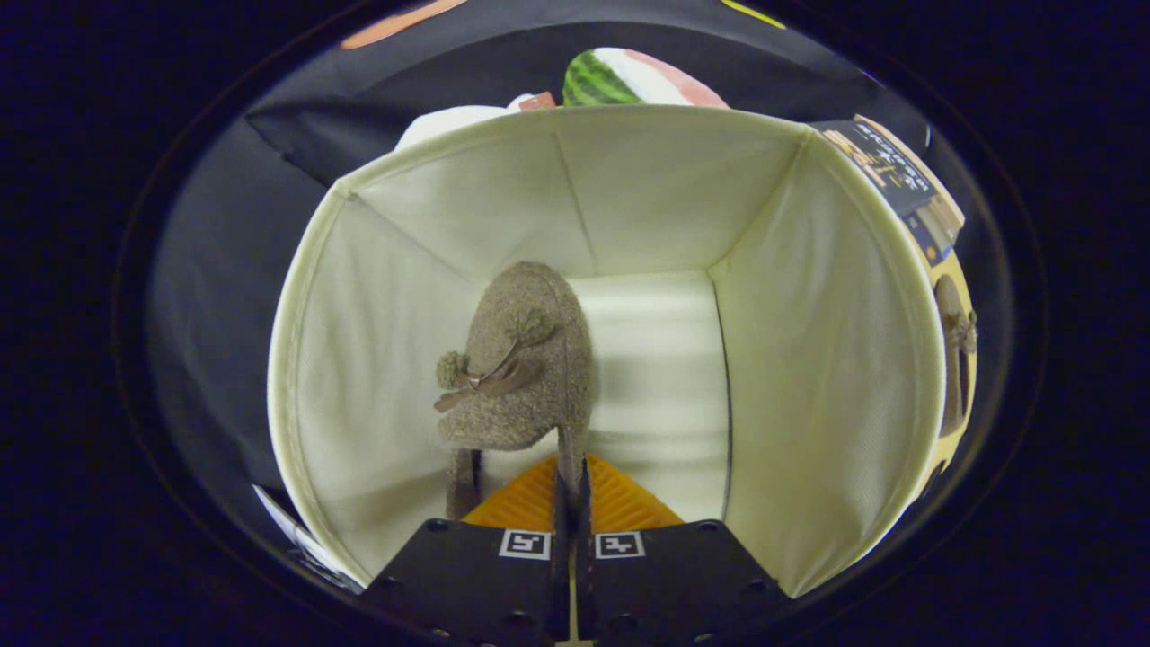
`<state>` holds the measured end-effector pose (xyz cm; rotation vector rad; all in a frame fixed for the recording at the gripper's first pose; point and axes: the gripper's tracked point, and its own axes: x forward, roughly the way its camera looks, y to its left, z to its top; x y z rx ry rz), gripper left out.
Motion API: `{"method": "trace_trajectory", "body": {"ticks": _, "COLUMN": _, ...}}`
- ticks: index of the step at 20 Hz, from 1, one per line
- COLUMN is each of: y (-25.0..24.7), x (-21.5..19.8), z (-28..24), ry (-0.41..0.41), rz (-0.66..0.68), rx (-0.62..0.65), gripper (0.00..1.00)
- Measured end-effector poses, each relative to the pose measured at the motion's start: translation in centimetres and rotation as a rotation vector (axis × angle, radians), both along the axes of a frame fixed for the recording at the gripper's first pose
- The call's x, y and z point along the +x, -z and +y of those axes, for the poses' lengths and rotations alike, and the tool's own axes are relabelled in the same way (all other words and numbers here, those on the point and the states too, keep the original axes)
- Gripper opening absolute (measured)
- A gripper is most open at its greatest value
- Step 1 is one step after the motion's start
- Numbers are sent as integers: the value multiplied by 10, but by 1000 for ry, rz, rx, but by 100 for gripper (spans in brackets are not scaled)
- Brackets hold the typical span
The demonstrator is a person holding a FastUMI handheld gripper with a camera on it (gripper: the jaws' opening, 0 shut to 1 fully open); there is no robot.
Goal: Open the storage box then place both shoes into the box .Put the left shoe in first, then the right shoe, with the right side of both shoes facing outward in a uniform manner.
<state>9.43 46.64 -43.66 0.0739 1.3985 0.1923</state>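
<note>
Gripper (571, 490) reaches down into the box, its two fingers drawn close together with only a thin slit between them. A narrow strip of the shoe's rim sits in that slit, and both fingers press on it, so the gripper is clenched on the shoe.

The shoe is a fuzzy grey-brown fleece slipper shoe (526, 359) with a small brown ribbon bow and a pompom on its side. It hangs or stands just ahead of the fingertips, toe end pointing away toward the far wall of the box, body leaning slightly to the left of the fingers. Whether its sole touches the box floor cannot be told.

Around it is the cream fabric storage box (809, 296), open at the top, with soft woven walls and a pale bound rim. The shoe lies toward the left half of the interior, nearer the left wall than the right; the floor to its right is bare.

Beyond the far rim: a rounded green, white and pink striped soft object (629, 79). At the far right corner, outside the box, a dark printed card tag (898, 180) hangs against the wall.
</note>
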Motion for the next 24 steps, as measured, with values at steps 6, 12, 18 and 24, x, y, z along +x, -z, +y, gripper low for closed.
{"method": "trace_trajectory", "body": {"ticks": 6, "y": -58, "x": -4, "z": 0, "ry": -67, "rz": -109, "rx": 94, "gripper": 73}}
{"method": "trace_trajectory", "body": {"ticks": 12, "y": -153, "x": -5, "z": -43, "ry": -123, "rz": -268, "rx": 209, "gripper": 97}}
{"method": "trace_trajectory", "body": {"ticks": 18, "y": -177, "x": 1, "z": -176, "ry": -63, "rz": -324, "rx": 190, "gripper": 96}}
{"method": "trace_trajectory", "body": {"ticks": 24, "y": -128, "x": 30, "z": -345, "ry": 0, "rz": -308, "rx": 69, "gripper": 96}}
